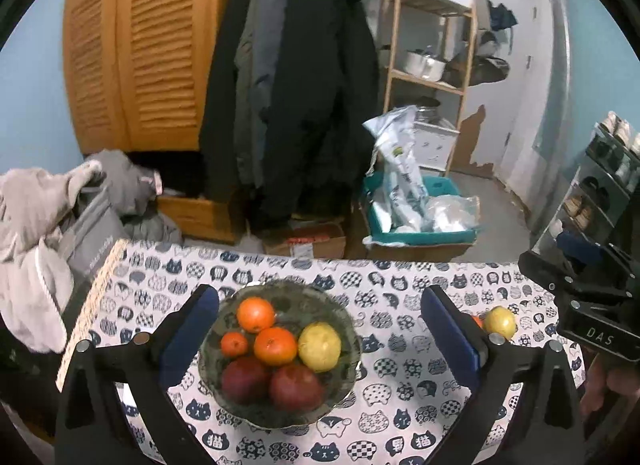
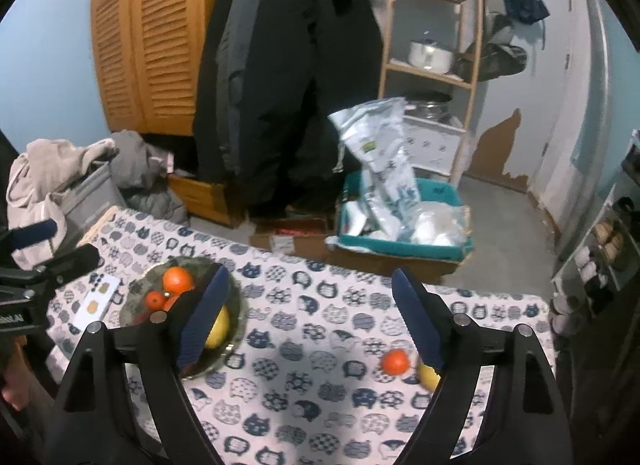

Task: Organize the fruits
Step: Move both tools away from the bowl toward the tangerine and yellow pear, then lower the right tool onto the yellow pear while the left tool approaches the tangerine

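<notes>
Left wrist view: the left gripper (image 1: 320, 329) hangs over the counter (image 1: 400, 385), its blue-padded fingers (image 1: 188, 337) spread wide and holding nothing, framing a glass bowl (image 1: 344, 377) on the cat-print cloth; inside lie three oranges (image 1: 275, 346), a yellow fruit (image 1: 319, 346) and two red apples (image 1: 296, 387); to the right, past the finger, a loose yellow fruit (image 1: 500, 322) sits on the cloth with a sliver of orange (image 1: 477, 321) touching it; the right gripper (image 1: 592, 305) enters at the edge, its body lettered "DAS"; dark coats (image 1: 296, 97) and a teal bin (image 1: 420, 221) stand behind.

Right wrist view: the right gripper (image 2: 306, 317) is likewise wide open and empty; the loose orange (image 2: 395, 362) lies between its fingers, near the right one, which partly hides the yellow fruit (image 2: 427, 378); the left finger blocks part of the bowl (image 2: 138, 297); a white card (image 2: 98, 299) lies beside the bowl.
</notes>
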